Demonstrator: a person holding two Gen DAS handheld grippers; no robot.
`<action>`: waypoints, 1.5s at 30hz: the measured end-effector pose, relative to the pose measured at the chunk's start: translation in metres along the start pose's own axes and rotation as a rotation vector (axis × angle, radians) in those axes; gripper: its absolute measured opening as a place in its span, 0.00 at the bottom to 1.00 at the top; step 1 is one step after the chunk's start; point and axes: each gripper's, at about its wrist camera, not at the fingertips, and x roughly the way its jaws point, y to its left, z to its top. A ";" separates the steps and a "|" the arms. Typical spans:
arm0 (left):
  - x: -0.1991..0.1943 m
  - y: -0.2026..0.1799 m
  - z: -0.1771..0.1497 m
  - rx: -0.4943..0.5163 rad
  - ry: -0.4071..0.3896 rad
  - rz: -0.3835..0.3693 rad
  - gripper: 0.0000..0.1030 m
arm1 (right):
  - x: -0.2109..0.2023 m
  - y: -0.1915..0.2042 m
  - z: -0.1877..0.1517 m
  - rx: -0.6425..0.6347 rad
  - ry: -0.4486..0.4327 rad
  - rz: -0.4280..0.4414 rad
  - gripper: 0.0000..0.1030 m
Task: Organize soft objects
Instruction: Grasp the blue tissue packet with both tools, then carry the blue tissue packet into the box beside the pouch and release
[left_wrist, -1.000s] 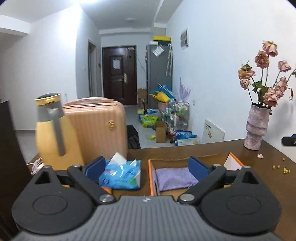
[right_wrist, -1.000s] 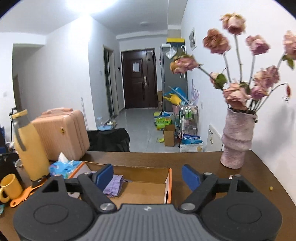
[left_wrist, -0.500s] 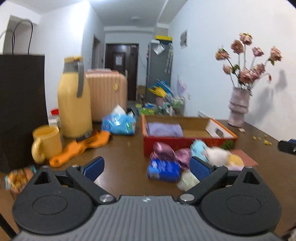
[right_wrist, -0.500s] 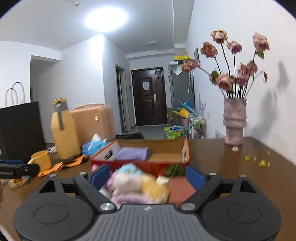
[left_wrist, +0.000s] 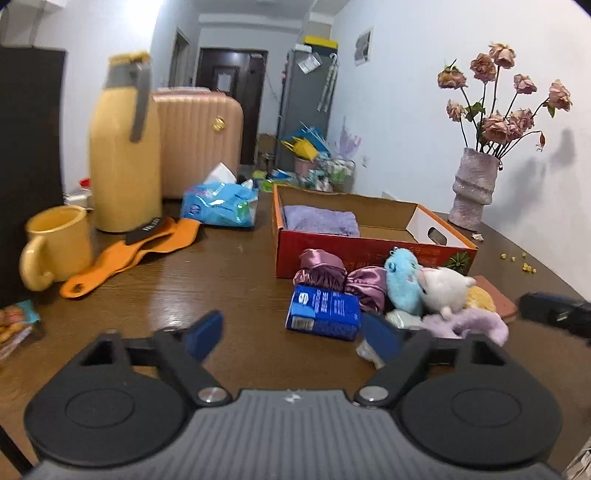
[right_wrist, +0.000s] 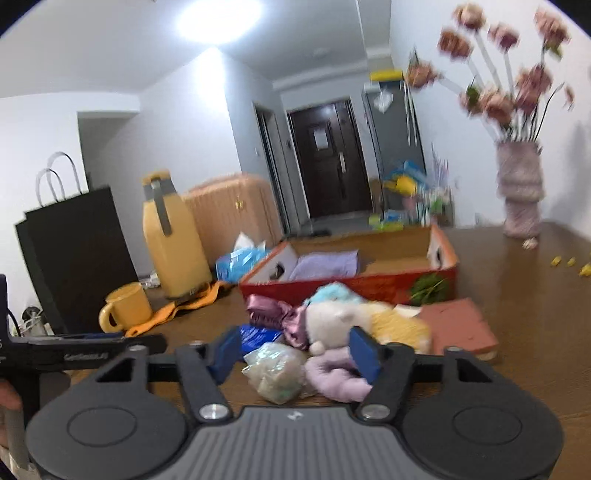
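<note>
A pile of soft things lies on the brown table in front of an orange-red cardboard box (left_wrist: 369, 254) that holds a folded lilac cloth (left_wrist: 319, 219). The pile has purple satin scrunchies (left_wrist: 321, 267), a blue plush (left_wrist: 402, 282), a white plush (left_wrist: 443, 288) and a dark blue tissue pack (left_wrist: 323, 312). My left gripper (left_wrist: 293, 336) is closing on nothing, the blue pack just ahead of its tips. My right gripper (right_wrist: 295, 354) is closing too. A clear bag of pale stuff (right_wrist: 277, 373) and a lilac fuzzy scrunchie (right_wrist: 336, 376) lie between its pads, not pinched.
A yellow flask (left_wrist: 123, 147), a yellow mug (left_wrist: 55, 245), an orange strap (left_wrist: 125, 254) and a light blue tissue pack (left_wrist: 221, 203) stand left of the box. A vase of dried roses (left_wrist: 476, 188) is at the back right. A reddish pad (right_wrist: 458, 328) lies right of the pile.
Both grippers have come down and back from over the box to the pile in front of it. Both pairs of jaws now stand narrower.
</note>
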 end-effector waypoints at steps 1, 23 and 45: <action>0.012 0.004 0.004 -0.001 0.010 -0.013 0.65 | 0.016 0.003 0.002 0.007 0.022 -0.001 0.45; 0.137 0.058 0.020 -0.251 0.279 -0.282 0.26 | 0.199 0.031 0.001 0.084 0.280 -0.035 0.21; -0.001 -0.020 -0.068 -0.265 0.383 -0.404 0.25 | 0.013 0.031 -0.057 -0.028 0.200 -0.065 0.19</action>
